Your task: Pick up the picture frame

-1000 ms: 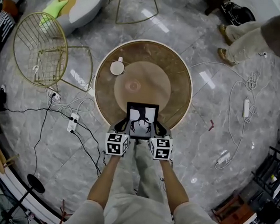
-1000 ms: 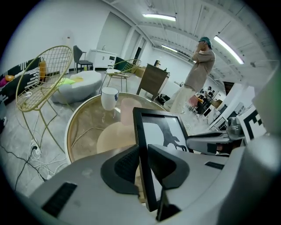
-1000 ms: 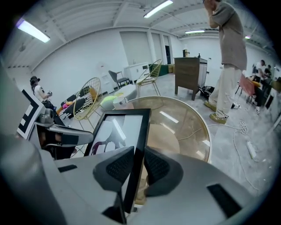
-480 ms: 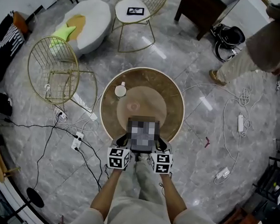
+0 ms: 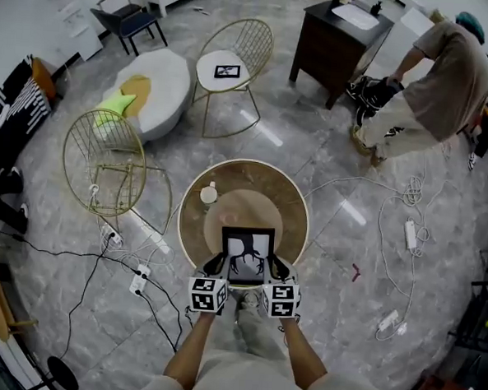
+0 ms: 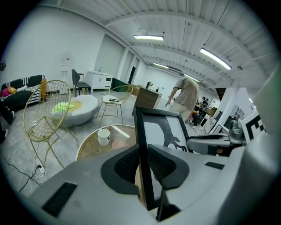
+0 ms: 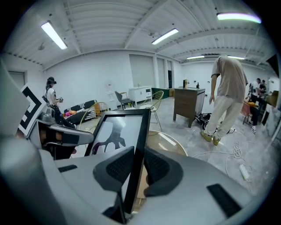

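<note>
Two grippers hold the frame (image 5: 248, 255) over the table's (image 5: 295, 208) near rim. The left gripper (image 5: 215, 268) is clamped on its left edge, the right gripper (image 5: 277, 271) on its right edge.

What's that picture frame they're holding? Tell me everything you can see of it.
The picture frame is a thin black rectangle, taller than wide, around a white sheet printed with a dark antlered shape. It is held roughly upright, with the print toward the person. The left gripper is shut on its left edge and the right gripper on its right edge. It sits over the near edge of the round table; whether it touches the top is unclear.
</note>
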Demonstrator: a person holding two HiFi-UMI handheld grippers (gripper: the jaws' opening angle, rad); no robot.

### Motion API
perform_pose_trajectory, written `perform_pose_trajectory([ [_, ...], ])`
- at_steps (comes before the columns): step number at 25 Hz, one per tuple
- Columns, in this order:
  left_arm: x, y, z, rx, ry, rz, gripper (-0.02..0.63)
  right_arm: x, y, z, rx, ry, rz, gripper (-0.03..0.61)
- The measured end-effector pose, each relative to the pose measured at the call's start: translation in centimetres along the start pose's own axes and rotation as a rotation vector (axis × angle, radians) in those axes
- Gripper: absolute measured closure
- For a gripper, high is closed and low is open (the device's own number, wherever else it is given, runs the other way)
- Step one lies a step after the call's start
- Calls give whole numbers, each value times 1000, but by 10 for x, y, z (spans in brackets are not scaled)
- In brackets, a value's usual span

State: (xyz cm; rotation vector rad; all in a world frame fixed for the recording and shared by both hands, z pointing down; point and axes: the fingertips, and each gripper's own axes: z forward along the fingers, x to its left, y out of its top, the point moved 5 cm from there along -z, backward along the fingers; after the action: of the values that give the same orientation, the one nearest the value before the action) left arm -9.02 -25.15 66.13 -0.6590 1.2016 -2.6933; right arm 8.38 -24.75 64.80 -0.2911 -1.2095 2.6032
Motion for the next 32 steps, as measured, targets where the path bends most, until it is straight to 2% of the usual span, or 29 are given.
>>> perform_pose_trajectory([
  [10,-26,51,-27,-93,-8,50,551,-6,51,-36,-112,-6,-35,505],
  [19,-46,106,-51,-211,-10,109,551,-11,103,-63,-234,-15,-55,505],
  [32,-68,163,-84,-339,4,174,551,-10,163,-100,-381,-6,-125,504],
])
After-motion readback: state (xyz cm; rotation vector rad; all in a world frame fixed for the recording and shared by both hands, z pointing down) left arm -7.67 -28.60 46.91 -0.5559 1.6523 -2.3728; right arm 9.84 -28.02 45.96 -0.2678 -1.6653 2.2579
